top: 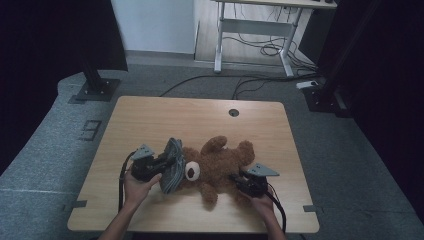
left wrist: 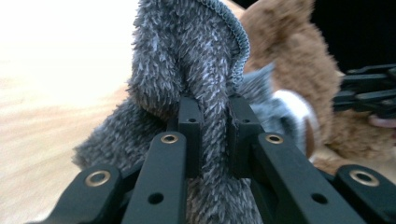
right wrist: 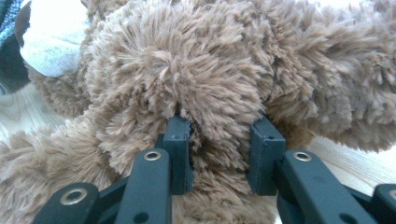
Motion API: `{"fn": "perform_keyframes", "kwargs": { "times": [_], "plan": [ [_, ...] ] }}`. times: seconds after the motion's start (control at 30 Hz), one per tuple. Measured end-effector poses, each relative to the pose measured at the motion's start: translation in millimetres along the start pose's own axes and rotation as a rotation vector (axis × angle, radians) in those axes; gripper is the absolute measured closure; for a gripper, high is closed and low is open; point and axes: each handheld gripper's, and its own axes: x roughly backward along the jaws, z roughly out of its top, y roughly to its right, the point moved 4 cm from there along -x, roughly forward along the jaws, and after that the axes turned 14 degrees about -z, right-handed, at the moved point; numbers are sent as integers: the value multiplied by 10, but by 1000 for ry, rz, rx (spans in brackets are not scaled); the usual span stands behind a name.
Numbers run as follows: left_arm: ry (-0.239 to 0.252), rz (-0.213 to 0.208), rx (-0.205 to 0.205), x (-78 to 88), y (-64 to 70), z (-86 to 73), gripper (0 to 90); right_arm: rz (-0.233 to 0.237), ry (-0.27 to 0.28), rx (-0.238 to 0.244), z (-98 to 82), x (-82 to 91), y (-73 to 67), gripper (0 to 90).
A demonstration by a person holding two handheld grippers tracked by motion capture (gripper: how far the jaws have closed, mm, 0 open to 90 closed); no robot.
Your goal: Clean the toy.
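Pulling the grey hat (top: 172,165) over the teddy bear (top: 220,165) works best slowly: left gripper (left wrist: 214,122) pinches its fleece, right gripper (right wrist: 219,151) clamps the bear's body steady.

Brown teddy bear (top: 220,167) lies on its back — grey fuzzy hat (top: 172,165) at its head.

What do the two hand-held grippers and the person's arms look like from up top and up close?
Both are black. The left hand-held gripper and the right hand-held gripper each carry a grey three-cornered plate on top and trail a black cable toward the near table edge. Up close, the jaws are flat black bars with brass-ringed pivot holes and blocky black pads. The forearms are bare, with no sleeves or gloves visible.
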Motion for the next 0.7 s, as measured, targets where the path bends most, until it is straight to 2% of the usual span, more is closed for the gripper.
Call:
{"fn": "perform_keyframes", "kwargs": {
  "times": [0.03, 0.1, 0.23, 0.37, 0.47, 0.5, 0.53, 0.6, 0.63, 0.7],
  "plan": [
    [-7, 8, 17, -2, -42, -30, 787, 0, 0, -1, 0, 0, 0, 658],
    [-5, -11, 64, -15, -107, -94, 787, -1, 0, 2, 0, 1, -5, 658],
    [-30, 23, 58, -66, -158, -154, 788, -4, 1, 2, 2, -2, -11, 658],
    [-51, 43, 82, -101, -234, -207, 789, -4, 2, -1, 4, -5, -12, 658],
    [-86, 65, 104, -128, -296, -291, 789, -3, 2, -2, 4, -5, -10, 658],
    [-123, 72, 110, -147, -316, -337, 790, -4, 2, -2, 3, -4, -10, 658],
    [-139, 72, 112, -163, -323, -362, 790, -4, 1, -1, 2, -3, -9, 658],
    [-99, 68, 108, -158, -291, -396, 791, -3, -1, -2, 0, 0, -6, 658],
    [-99, 69, 95, -143, -267, -394, 791, -5, -1, 0, -1, 1, -6, 658],
    [-78, 51, 100, -81, -241, -367, 790, -6, -2, 0, -1, 2, -1, 658]
  ]
}}
